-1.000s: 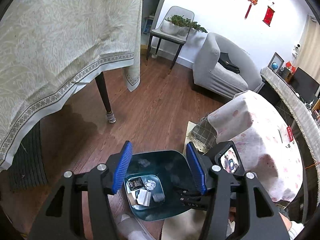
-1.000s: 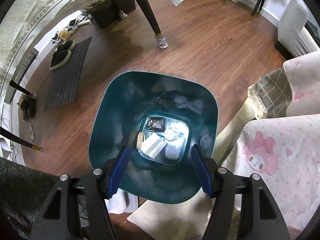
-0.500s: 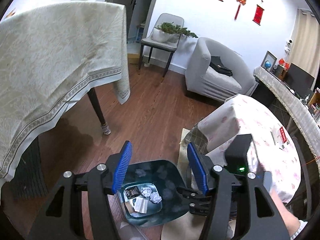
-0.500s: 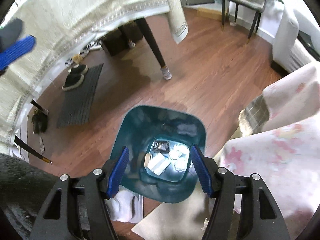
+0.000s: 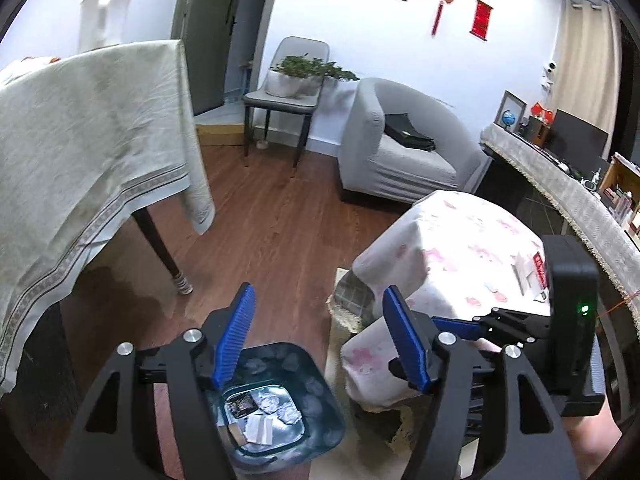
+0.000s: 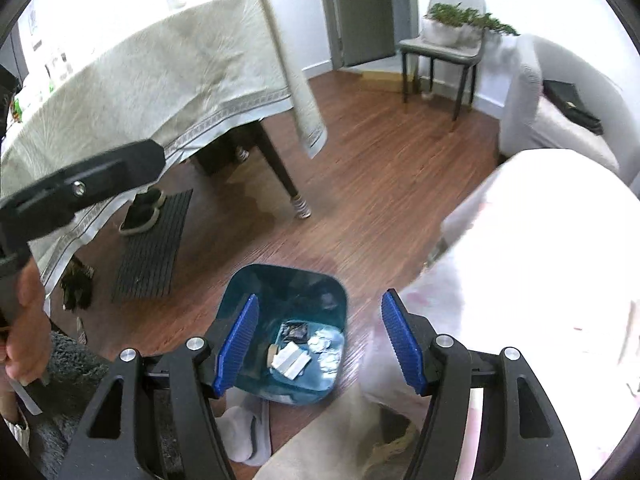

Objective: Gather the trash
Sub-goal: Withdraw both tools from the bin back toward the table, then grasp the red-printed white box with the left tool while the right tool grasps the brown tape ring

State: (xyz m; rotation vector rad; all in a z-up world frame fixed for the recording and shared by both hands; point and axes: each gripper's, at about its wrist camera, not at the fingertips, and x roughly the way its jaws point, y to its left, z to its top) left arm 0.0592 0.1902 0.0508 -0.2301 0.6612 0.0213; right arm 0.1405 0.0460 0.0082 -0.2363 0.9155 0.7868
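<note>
1. The teal trash bin (image 6: pixel 286 280) stands on the wooden floor (image 6: pixel 380 184), between the cloth-draped dining bench (image 6: pixel 160 76) and the low bench under a pink-printed cloth (image 5: pixel 460 248); in the left wrist view the bin (image 5: pixel 316 396) sits at the bottom of the frame.
2. On the bin's bottom lies the trash: crumpled foil balls (image 6: pixel 322 340), folded white paper (image 6: pixel 290 358), a dark wrapper (image 6: pixel 296 330) and a small roll of tape (image 6: pixel 273 351).
3. The right gripper (image 6: pixel 318 344) hangs above the bin with its blue pads apart and nothing between them.
4. The left gripper (image 5: pixel 318 336) is also over the bin's edge; its jaws have just been opening, they stand wide apart and grip nothing.
5. The right gripper's black body (image 5: pixel 568 320) shows at the right edge of the left wrist view; a hand (image 6: pixel 26 328) holds the left gripper's body at the left edge of the right wrist view.
6. Farther off stand a grey armchair (image 5: pixel 400 148), a chair with a potted plant (image 5: pixel 296 76), and a dark mat with shoes (image 6: pixel 154 236) under the dining bench.
</note>
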